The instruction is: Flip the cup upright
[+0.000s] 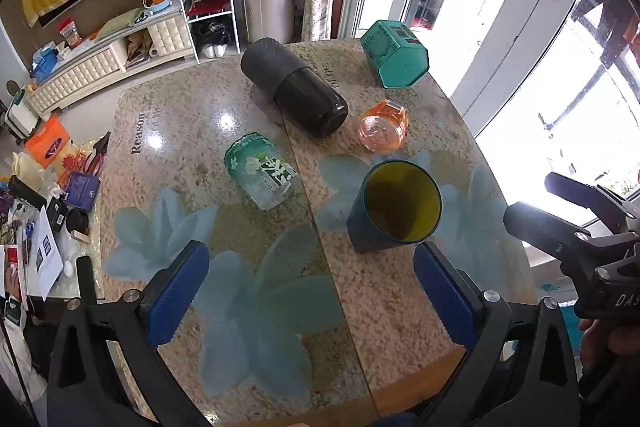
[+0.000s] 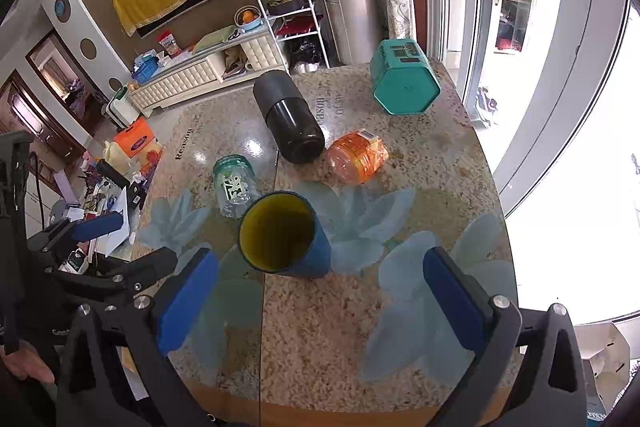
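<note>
A dark blue cup (image 1: 394,207) with a yellow inside stands upright on the table (image 1: 380,307), mouth up; it also shows in the right wrist view (image 2: 286,233). My left gripper (image 1: 312,291) is open and empty, hovering just short of the cup, which sits ahead near its right finger. My right gripper (image 2: 322,299) is open and empty, with the cup ahead near its left finger. The right gripper also shows at the right edge of the left wrist view (image 1: 560,223).
Lying on their sides on the table are a green printed glass (image 1: 260,175), a large black flask (image 1: 294,87), an orange ribbed cup (image 1: 384,127) and a teal hexagonal box (image 1: 394,53). A cluttered surface (image 1: 48,211) lies left of the table; windows are to the right.
</note>
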Action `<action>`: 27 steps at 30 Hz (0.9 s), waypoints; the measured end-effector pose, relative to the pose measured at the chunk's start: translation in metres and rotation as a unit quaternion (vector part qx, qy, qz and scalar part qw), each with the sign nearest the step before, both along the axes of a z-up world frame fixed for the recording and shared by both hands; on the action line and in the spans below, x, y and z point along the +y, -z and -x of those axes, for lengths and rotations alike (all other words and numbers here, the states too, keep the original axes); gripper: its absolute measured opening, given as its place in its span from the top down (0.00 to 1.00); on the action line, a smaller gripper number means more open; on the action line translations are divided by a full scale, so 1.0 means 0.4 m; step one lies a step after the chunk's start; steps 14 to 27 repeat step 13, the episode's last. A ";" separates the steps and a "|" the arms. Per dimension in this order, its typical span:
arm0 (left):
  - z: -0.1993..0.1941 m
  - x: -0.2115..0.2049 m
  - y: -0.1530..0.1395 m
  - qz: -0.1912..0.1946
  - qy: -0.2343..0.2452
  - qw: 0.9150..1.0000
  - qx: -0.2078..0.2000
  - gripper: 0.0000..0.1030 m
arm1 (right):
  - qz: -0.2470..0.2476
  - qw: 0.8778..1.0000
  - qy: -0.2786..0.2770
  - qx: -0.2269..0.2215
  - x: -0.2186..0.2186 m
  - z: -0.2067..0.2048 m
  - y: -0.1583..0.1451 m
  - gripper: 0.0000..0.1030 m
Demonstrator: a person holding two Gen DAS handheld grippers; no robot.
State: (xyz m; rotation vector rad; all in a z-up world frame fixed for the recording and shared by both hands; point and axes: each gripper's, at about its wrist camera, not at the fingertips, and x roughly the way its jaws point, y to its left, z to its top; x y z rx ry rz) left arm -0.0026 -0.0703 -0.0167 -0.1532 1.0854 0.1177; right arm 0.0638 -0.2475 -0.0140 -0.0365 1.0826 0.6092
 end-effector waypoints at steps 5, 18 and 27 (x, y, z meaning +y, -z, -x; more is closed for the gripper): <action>-0.001 -0.006 -0.005 -0.002 -0.004 1.000 -0.002 0.00 | -0.001 1.000 -0.005 0.003 -0.002 -0.001 0.001 0.00; -0.002 -0.009 -0.005 -0.001 -0.003 1.000 -0.005 0.00 | 0.001 1.000 -0.010 0.006 -0.005 -0.001 0.008 0.00; -0.002 -0.009 -0.005 -0.001 -0.003 1.000 -0.005 0.00 | 0.001 1.000 -0.010 0.006 -0.005 -0.001 0.008 0.00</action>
